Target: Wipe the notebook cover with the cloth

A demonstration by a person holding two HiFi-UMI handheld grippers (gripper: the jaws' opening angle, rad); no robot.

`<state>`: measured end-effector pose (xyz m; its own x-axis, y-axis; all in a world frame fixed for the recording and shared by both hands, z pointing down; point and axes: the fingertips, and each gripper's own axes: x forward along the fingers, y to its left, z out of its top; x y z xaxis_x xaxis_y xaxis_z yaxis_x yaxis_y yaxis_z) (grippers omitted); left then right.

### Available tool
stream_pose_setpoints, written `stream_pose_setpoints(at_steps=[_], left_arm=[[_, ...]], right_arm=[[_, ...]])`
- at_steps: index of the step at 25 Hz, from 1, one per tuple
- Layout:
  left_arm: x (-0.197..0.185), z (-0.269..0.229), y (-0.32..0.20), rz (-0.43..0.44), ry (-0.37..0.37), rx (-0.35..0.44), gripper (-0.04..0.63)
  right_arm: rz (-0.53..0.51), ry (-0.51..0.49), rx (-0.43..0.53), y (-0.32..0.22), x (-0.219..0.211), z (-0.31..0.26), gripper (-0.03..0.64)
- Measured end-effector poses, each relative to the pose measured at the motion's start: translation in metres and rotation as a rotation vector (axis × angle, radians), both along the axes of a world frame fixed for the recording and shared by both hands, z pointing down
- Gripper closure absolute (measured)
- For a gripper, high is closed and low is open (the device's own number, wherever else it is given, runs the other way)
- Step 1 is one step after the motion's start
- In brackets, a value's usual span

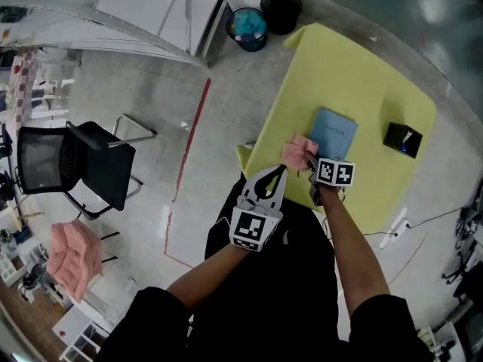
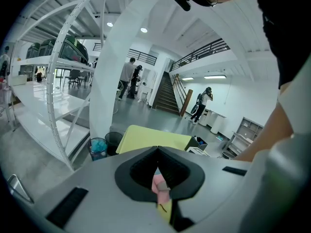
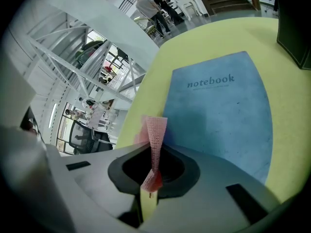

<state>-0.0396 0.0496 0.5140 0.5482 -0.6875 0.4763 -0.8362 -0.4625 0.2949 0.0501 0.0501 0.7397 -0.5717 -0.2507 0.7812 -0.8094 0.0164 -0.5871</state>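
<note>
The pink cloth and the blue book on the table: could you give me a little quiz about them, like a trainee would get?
1. True or false: the cloth is pinched between the jaws of the right gripper.
2. Which word is printed on the notebook? A. diary B. notebook C. journal
3. Fill in: the notebook lies flat on a ___ table.

Key: 1 true; 2 B; 3 yellow.

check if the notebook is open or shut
Shut: the blue notebook lies flat on the yellow table, its titled cover facing up, no pages showing.
</note>
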Motion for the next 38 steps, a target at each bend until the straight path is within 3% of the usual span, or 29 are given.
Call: stream_pose_setpoints(at_steps=[38], left_arm=[[0.039, -0.014, -0.001, 0.014, -0.019, 0.030, 0.588]], right_arm=[[-0.013, -0.002, -0.015, 0.016, 0.052, -0.002, 0.578]])
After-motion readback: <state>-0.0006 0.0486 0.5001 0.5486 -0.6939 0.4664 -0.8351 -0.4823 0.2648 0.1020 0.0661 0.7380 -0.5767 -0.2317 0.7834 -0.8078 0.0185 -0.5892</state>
